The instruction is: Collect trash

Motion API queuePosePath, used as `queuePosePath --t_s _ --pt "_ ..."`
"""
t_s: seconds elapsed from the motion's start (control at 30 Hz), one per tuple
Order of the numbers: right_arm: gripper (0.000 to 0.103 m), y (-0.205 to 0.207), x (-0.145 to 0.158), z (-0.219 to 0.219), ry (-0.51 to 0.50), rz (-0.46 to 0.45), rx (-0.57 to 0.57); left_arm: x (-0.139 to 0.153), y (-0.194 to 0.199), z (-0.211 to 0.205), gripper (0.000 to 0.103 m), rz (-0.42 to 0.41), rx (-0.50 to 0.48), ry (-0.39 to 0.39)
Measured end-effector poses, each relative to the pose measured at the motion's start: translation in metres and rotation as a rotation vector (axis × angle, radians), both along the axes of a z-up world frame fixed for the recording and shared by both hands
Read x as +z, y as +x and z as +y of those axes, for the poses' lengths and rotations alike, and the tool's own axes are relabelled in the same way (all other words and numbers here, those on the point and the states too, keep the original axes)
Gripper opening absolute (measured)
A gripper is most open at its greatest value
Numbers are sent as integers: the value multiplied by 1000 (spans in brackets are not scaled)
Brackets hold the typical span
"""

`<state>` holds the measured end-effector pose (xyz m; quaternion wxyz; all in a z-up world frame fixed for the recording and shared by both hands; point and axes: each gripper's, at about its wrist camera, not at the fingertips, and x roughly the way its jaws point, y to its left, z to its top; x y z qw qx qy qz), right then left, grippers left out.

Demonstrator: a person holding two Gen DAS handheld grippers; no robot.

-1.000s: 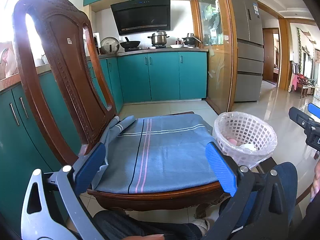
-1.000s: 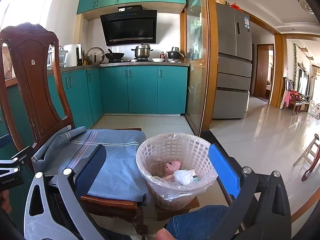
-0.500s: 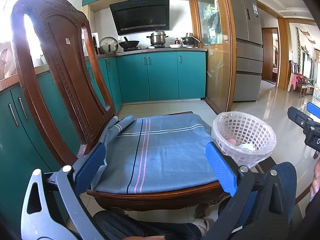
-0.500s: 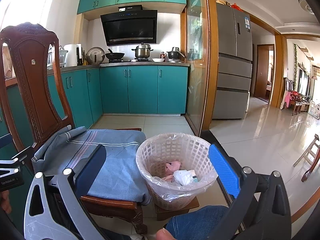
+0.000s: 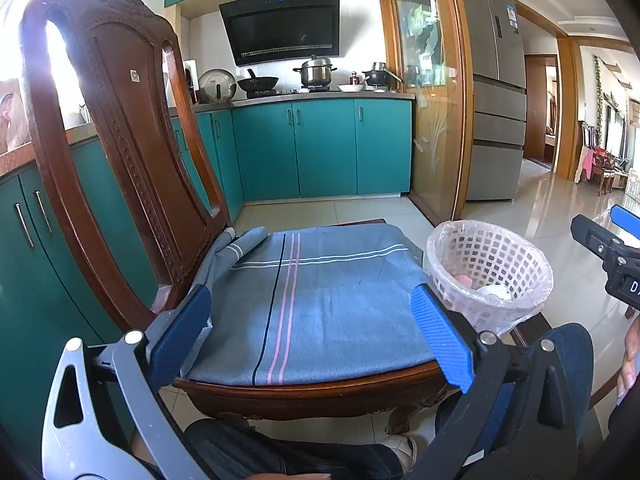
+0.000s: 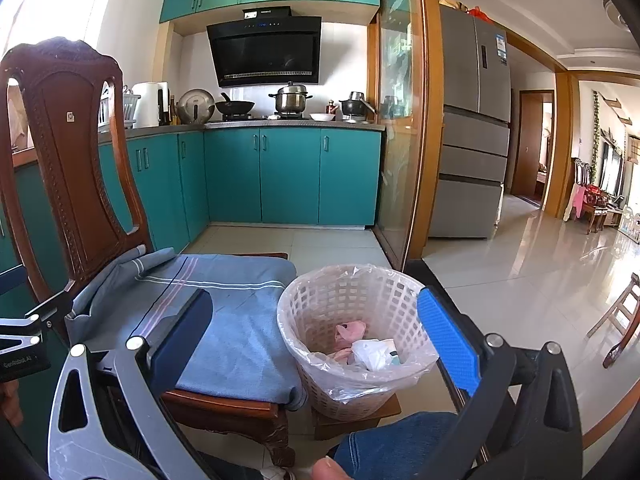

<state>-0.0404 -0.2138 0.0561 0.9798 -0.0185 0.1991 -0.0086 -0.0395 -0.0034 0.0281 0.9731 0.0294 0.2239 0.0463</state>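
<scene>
While both are holding nothing, the left gripper is hovering with jaws apart over the chair's grey cloth, and the right gripper is gaping above the lined basket. Crumpled trash is lying inside, beside the chair.

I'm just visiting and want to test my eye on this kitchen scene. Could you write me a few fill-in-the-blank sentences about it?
1. The white trash basket stands to the ____ of the wooden chair.
2. The chair seat is covered by a striped ____ cloth.
3. The basket is lined with a clear plastic ____.
4. Both grippers' jaws are ____, left gripper and right gripper.

Missing words: right; blue; bag; open
</scene>
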Motion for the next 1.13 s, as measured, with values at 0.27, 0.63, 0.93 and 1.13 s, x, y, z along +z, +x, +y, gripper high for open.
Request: queuePosePath --t_s 0.27,0.63,0.93,1.13 --pt "100 4 -1 2 -2 9 5 -3 2 -3 100 7 0 2" --pt "100 7 -6 -1 8 24 7 -5 5 -4 100 22 -1 -1" --pt "100 11 -12 -3 18 43 5 -11 12 -3 100 52 11 -5" --pt "100 13 -14 0 40 64 57 -21 24 8 100 92 86 -2"
